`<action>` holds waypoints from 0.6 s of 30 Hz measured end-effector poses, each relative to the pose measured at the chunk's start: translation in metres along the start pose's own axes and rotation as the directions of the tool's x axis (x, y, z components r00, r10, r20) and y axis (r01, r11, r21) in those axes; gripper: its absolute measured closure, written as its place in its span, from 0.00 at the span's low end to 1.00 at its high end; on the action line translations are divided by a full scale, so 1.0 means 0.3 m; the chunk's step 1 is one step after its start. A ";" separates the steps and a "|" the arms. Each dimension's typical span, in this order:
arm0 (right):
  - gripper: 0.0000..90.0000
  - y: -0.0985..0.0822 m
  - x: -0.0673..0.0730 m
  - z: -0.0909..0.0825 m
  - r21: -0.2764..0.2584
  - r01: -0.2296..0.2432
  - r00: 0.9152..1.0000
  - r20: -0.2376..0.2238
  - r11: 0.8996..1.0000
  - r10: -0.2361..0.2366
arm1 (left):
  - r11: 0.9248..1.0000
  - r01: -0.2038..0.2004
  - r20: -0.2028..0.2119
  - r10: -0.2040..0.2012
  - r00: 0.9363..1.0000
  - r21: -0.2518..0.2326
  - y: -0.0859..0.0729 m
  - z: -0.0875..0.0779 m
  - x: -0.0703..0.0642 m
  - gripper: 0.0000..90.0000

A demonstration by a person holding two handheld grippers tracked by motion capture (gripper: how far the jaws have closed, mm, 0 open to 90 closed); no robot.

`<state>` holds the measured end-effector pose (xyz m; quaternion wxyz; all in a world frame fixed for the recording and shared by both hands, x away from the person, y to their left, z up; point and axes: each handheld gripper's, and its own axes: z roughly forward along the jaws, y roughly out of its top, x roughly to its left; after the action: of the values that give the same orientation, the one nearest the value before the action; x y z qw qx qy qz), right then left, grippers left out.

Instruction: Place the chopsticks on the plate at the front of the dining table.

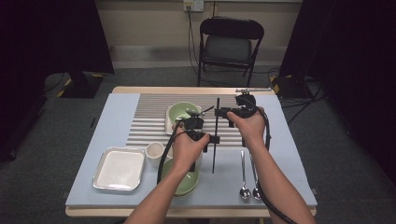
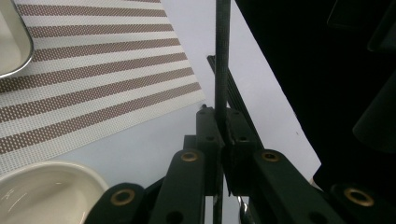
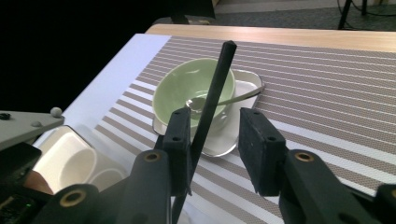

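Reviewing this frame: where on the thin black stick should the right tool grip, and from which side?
Grip the bare shaft of the thin black stick beyond the left tool, which is clamped on it nearer the person. Come from the side, so the pads close across the straight, narrow shaft. The right tool already straddles it there, open.

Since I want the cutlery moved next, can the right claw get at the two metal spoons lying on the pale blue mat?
Probably yes: the right claw stands open beside the thin black stick, and the two metal spoons lie uncovered near that forearm.
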<state>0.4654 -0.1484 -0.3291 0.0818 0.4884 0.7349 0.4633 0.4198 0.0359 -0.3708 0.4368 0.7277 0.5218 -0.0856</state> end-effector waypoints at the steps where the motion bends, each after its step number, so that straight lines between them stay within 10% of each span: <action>1: 0.72 0.000 0.000 -0.001 -0.003 0.002 1.000 -0.001 1.000 -0.002 | 1.000 0.001 0.001 -0.001 1.000 -0.001 0.000 -0.002 -0.002 0.96; 18: 0.56 -0.022 -0.031 0.002 -0.009 0.023 0.999 0.031 1.000 -0.022 | 1.000 -0.014 -0.003 0.014 1.000 0.024 0.004 -0.031 0.004 0.96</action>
<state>0.4661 -0.1561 -0.3375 0.1007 0.4868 0.7369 0.4581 0.4183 0.0433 -0.3652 0.4277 0.7367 0.5164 -0.0877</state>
